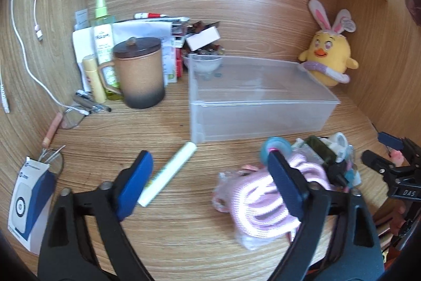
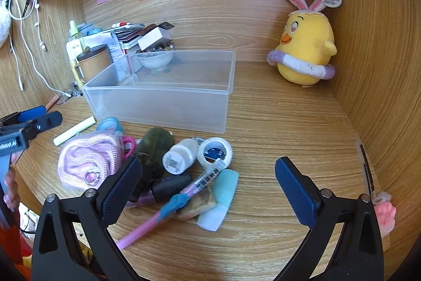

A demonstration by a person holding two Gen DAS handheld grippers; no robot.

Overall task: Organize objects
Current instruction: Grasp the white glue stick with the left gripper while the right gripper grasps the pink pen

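A clutter pile [image 2: 168, 165] lies on the tabletop [image 2: 276, 128] just in front of the clear bin [image 2: 163, 99], with a pink cord [image 1: 265, 199], tape roll [image 2: 215, 152], white bottle [image 2: 179, 156] and pink pen [image 2: 163, 207] in it; a white stick [image 1: 171, 174] lies apart to its left. The left gripper [image 1: 210, 177] hovers with fingers wide, holding nothing, the stick and cord between them. The right gripper [image 2: 210, 182] also stands wide and empty over the pile; a plush chick [image 2: 305, 49] sits in the corner.
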